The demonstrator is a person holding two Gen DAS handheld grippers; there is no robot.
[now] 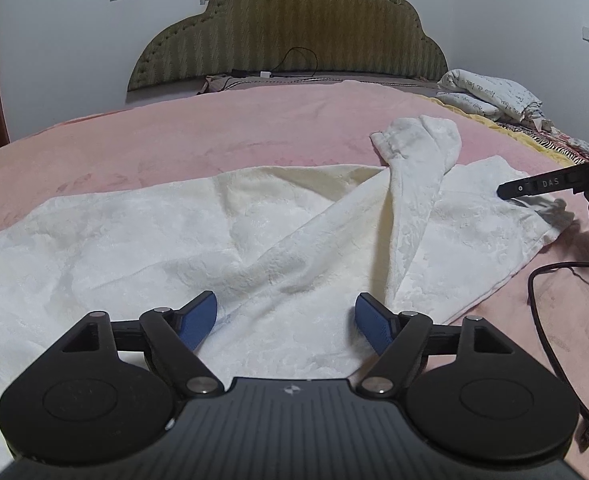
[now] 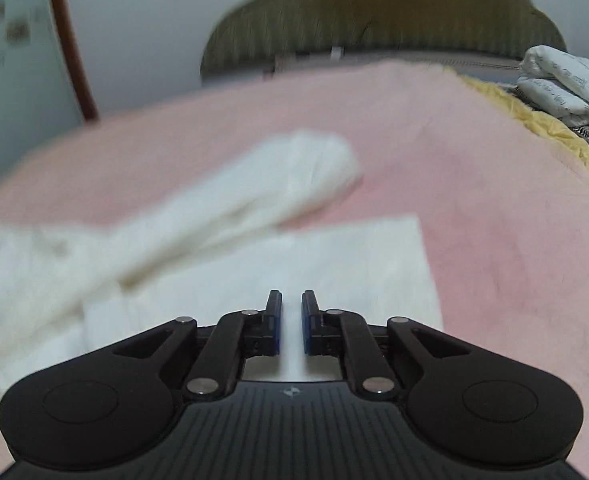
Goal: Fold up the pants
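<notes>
While the left gripper hangs with blue ribbed pads spread wide, gripping nothing, plush white pants sprawl across the pink bedspread, one leg twisting toward one o'clock. At three o'clock the right gripper is pinched almost closed above a flat hem.

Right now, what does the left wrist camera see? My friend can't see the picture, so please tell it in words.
White pants lie spread across a pink bedspread, one leg flopped over the other. The left gripper hangs open just above the cloth, and the right gripper reaches in from the right edge onto a pant leg. A green headboard stands behind.
</notes>
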